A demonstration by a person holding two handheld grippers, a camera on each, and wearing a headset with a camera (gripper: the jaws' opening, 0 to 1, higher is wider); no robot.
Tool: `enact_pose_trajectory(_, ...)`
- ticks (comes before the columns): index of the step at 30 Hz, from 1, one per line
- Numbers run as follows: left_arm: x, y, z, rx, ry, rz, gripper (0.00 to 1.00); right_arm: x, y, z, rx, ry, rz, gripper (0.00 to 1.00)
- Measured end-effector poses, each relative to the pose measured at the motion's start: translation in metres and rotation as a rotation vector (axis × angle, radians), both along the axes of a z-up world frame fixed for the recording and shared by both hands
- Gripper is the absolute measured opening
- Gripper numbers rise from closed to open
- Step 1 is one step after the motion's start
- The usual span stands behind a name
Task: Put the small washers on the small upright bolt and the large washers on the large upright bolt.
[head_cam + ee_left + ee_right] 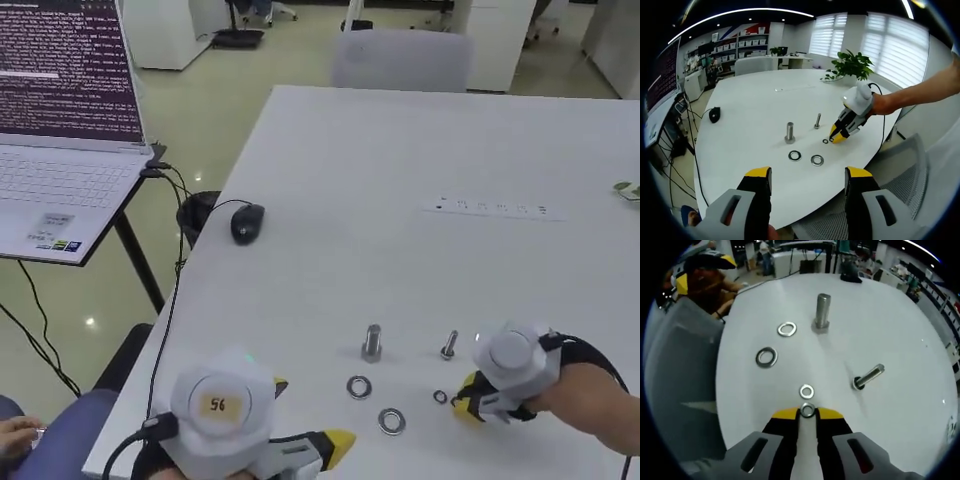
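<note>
Right claw (807,414) clenched on small washer (807,410), pinned at tips. Thin, light, stiff, slick steel, I reckon: rim pinch, may pivot. Second washer (806,391) just ahead; small bolt (868,376) ahead-right. Left claw (808,175) gaping, empty.

White oval counter (400,170) in an open-plan office, pale glossy floor (210,110). Grey chair (400,60) at the far edge. White power strip (495,208) and black mouse (247,222) sit on top. Laptop (60,130) with a lit terminal screen on a side table (140,262) to the left. Bright windows (890,45) behind blinds, potted plant (852,65), shelving (740,45) at the back, ceiling strip light (740,12) on
</note>
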State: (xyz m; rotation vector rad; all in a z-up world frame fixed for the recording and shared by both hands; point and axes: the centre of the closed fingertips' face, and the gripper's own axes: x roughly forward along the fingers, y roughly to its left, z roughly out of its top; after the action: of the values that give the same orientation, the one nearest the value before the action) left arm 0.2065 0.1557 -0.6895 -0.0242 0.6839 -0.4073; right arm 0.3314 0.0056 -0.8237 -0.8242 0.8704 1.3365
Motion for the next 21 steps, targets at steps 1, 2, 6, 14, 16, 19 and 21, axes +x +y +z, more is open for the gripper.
enact_pose_trajectory(1, 0.001, -0.001, 0.000, 0.003, 0.000, -0.002, 0.58, 0.000, 0.000, 0.000, 0.001, 0.002, -0.002, 0.14)
enact_pose_trajectory(2, 0.001, -0.001, 0.000, 0.006, -0.001, -0.004, 0.58, 0.000, -0.001, 0.000, 0.002, 0.003, -0.005, 0.14)
enact_pose_trajectory(6, 0.002, -0.003, 0.002, 0.014, -0.004, -0.006, 0.58, 0.000, -0.004, 0.000, 0.003, 0.012, -0.019, 0.13)
enact_pose_trajectory(14, 0.005, -0.007, 0.002, 0.015, -0.003, -0.010, 0.59, 0.008, -0.013, 0.012, 0.058, 0.008, -0.086, 0.13)
enact_pose_trajectory(16, 0.006, -0.008, 0.003, 0.017, -0.004, -0.011, 0.59, 0.013, -0.014, 0.016, 0.078, 0.004, -0.113, 0.13)
enact_pose_trajectory(19, 0.008, -0.011, 0.004, 0.016, -0.005, -0.016, 0.59, 0.023, -0.015, 0.028, 0.113, -0.012, -0.156, 0.13)
enact_pose_trajectory(21, 0.008, -0.012, 0.004, 0.018, -0.005, -0.019, 0.59, 0.031, -0.014, 0.036, 0.136, -0.028, -0.177, 0.13)
